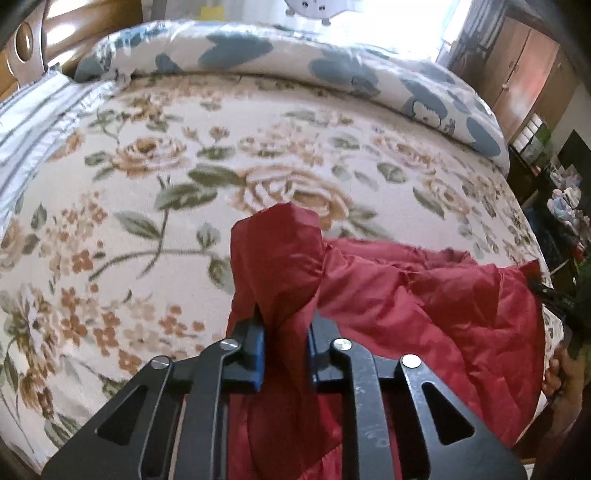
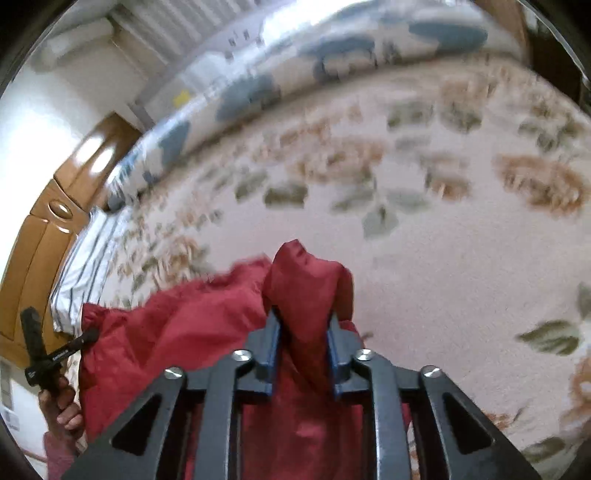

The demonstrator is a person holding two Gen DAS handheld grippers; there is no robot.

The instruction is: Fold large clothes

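Observation:
A dark red, shiny garment [image 1: 424, 295] hangs stretched between my two grippers above a floral bedspread [image 1: 147, 184]. My left gripper [image 1: 284, 325] is shut on a bunched corner of the garment, which sticks up past the blue pads [image 1: 258, 347]. My right gripper [image 2: 303, 332] is shut on another bunched corner of the garment [image 2: 177, 332]. The right gripper's handle and the hand on it show at the right edge of the left wrist view [image 1: 565, 325]. The left gripper's handle shows at the left of the right wrist view [image 2: 44, 354].
A rolled quilt with blue patches [image 1: 332, 66] lies along the far side of the bed. A striped pillow [image 1: 33, 118] and wooden headboard [image 1: 55, 26] are at the left. A wooden wardrobe [image 1: 524, 70] and cluttered shelves [image 1: 565, 206] stand at the right.

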